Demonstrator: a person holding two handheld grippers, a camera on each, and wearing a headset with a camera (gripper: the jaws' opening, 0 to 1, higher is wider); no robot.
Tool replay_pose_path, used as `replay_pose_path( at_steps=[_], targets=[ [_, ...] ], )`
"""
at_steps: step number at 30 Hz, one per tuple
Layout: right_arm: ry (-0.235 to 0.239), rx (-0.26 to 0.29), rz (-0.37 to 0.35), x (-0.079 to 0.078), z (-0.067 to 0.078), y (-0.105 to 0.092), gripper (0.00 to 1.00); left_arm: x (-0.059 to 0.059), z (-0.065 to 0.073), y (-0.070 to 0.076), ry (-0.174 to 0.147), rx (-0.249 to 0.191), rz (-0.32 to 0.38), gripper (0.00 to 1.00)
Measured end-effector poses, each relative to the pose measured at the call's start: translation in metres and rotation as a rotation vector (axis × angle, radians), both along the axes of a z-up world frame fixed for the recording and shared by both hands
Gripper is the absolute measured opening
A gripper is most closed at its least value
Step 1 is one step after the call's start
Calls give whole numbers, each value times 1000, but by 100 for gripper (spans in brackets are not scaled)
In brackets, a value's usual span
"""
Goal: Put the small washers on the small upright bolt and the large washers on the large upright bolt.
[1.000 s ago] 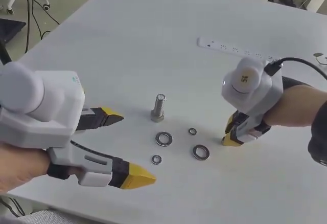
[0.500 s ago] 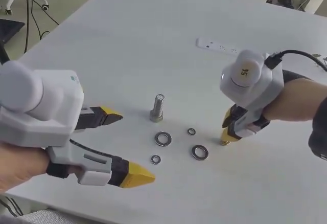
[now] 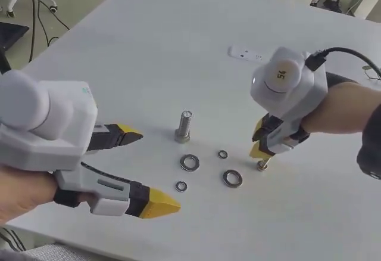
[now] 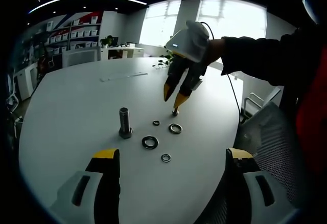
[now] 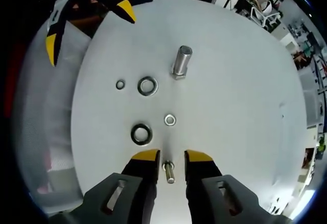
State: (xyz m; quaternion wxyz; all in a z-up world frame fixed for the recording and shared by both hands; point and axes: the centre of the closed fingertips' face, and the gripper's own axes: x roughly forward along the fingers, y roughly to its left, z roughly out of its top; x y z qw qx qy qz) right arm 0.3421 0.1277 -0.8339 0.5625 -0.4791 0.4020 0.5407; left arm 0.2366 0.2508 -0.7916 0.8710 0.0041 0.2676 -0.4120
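Washers, four of them, lie flat on the white bench (image 3: 149,46), and none is on a bolt. In the head view, the large upright bolt (image 3: 186,125) stands on its hex head near the middle of the bench. A large washer (image 3: 190,162) lies near it at six o'clock, and a small washer (image 3: 181,186) lies farther out the same way. A second small washer (image 3: 222,154) sits at four o'clock from the large bolt. A second large washer (image 3: 233,178) lies just past it at five o'clock. The small upright bolt (image 3: 262,165) stands near that washer, at two o'clock from it.

The right claw (image 3: 257,143) hangs just above the small bolt with its tips pointing down. Its jaws are a narrow gap apart. In the right gripper view the bolt's top shows between the yellow tips, with a sliver of bench beside it.

The left claw (image 3: 152,170) is at eight o'clock from the large bolt, spread wide and holding nothing. A white power strip (image 3: 247,53) lies toward the far side.
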Motion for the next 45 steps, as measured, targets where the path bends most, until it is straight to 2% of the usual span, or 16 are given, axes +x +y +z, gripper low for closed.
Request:
replay_pose_path(
  at_steps=[11, 19, 27, 36, 45],
  targets=[
    [6, 1, 41, 0, -1, 21, 21, 1, 0, 0, 2, -1, 0, 85],
    [26, -23, 73, -1, -16, 33, 21, -1, -1, 2, 6, -1, 6, 85],
    [49, -21, 78, 2, -28, 43, 20, -2, -3, 3, 12, 1, 9, 85],
    [71, -39, 72, 5, -40, 43, 20, -2, -4, 5, 19, -2, 14, 84],
    [79, -47, 65, 4, -45, 40, 19, -1, -7, 5, 27, -2, 15, 84]
  ],
)
